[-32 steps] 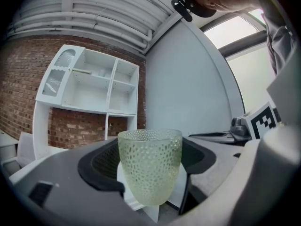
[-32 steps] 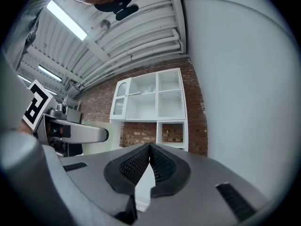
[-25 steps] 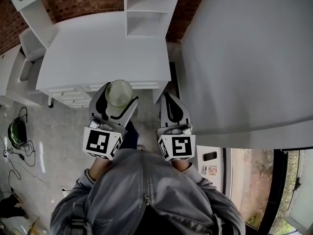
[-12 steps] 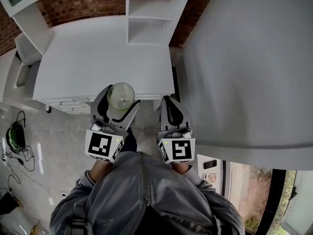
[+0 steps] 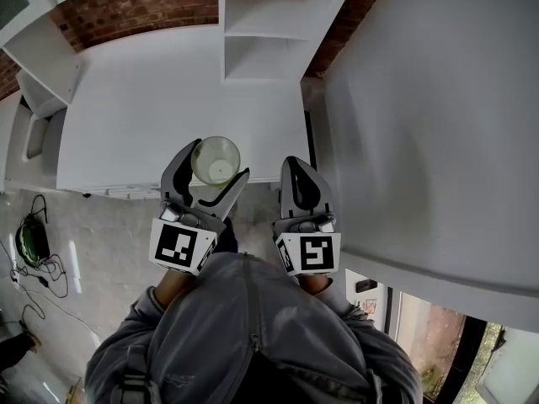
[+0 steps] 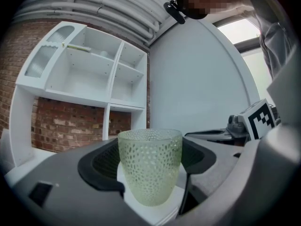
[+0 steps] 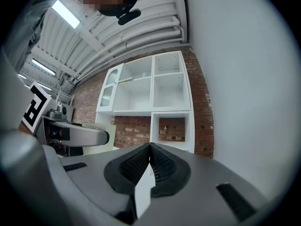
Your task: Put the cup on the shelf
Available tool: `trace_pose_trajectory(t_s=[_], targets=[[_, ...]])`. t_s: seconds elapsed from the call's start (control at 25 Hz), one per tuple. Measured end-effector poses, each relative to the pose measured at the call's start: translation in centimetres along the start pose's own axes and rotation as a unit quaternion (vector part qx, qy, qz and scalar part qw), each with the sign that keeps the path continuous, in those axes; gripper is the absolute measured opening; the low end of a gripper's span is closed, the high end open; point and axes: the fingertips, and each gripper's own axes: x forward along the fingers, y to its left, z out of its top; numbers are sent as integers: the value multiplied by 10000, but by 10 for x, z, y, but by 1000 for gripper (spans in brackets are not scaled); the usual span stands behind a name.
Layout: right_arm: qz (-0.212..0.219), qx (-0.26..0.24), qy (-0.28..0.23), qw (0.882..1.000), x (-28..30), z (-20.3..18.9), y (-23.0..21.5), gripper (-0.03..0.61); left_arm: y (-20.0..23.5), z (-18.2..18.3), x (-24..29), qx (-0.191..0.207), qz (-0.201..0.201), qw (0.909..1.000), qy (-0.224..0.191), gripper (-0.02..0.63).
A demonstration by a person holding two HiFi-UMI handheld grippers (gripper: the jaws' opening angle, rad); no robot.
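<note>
A pale green dimpled glass cup (image 5: 215,159) stands upright between the jaws of my left gripper (image 5: 212,167), which is shut on it. In the left gripper view the cup (image 6: 150,171) fills the middle, with black pads pressed against both its sides. The cup hangs over the front edge of a white desk (image 5: 160,99). The white shelf unit (image 5: 261,32) stands at the desk's far side, its compartments (image 6: 94,74) open and mostly bare. My right gripper (image 5: 296,168) is level beside the left one, shut with nothing in it (image 7: 150,149).
A tall white wall panel (image 5: 421,116) rises close on the right. Red brick wall (image 5: 135,7) shows behind the shelf. Cables and a green object (image 5: 29,242) lie on the grey floor at left. The person's grey sleeves fill the bottom of the head view.
Both grippers have moved forward toward the desk and shelf, the cup carried along. The cup has gone from in front of the desk's drawers to over its front edge.
</note>
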Motion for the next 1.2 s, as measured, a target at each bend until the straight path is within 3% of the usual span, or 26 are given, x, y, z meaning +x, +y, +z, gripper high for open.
trace_pose_trajectory(t_s=[0.36,0.52,0.68,1.2], targets=[[-131,-26,76,9999,66,1,-11,26,45,8,50,-40,-228,9997,-72,379],[-231,-32,78,9997,96,0,-19,26,64,-4,73,15,-388,9990,200,379],[-332,-35,67,9994,126,-5,-27,26,81,9,102,-125,-488,9985,-196,379],[-402,-134,258,9988,169,-9,-35,26,110,2,139,-266,-658,9974,-122,379]])
